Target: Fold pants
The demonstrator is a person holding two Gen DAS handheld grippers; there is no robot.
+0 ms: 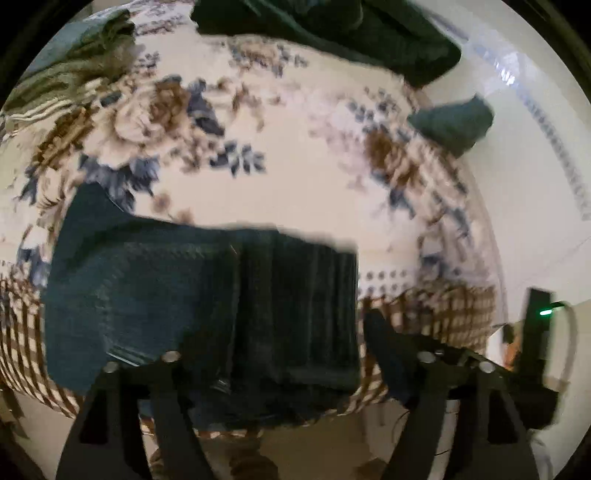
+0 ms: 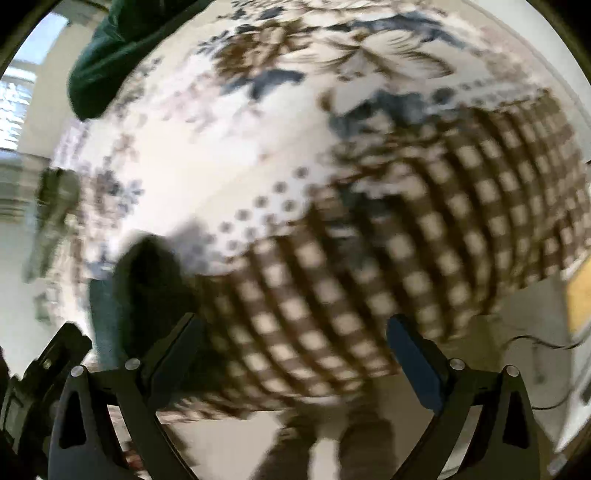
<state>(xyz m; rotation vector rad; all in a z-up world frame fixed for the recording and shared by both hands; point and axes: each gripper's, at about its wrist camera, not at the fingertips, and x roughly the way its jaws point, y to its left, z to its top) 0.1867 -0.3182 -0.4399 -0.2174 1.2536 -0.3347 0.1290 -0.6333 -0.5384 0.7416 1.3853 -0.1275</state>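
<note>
Dark teal pants lie folded into a compact block on the floral bedspread, near its checked front border. My left gripper is open just above the pants' near edge, its jaws spread wide and holding nothing. My right gripper is open and empty over the checked border. The folded pants show dark at the lower left of the blurred right wrist view, left of the right gripper's left finger.
A dark green garment lies at the far edge of the bed, with a smaller teal piece at the right edge. An olive striped garment lies at the far left. The other gripper's body is at the right.
</note>
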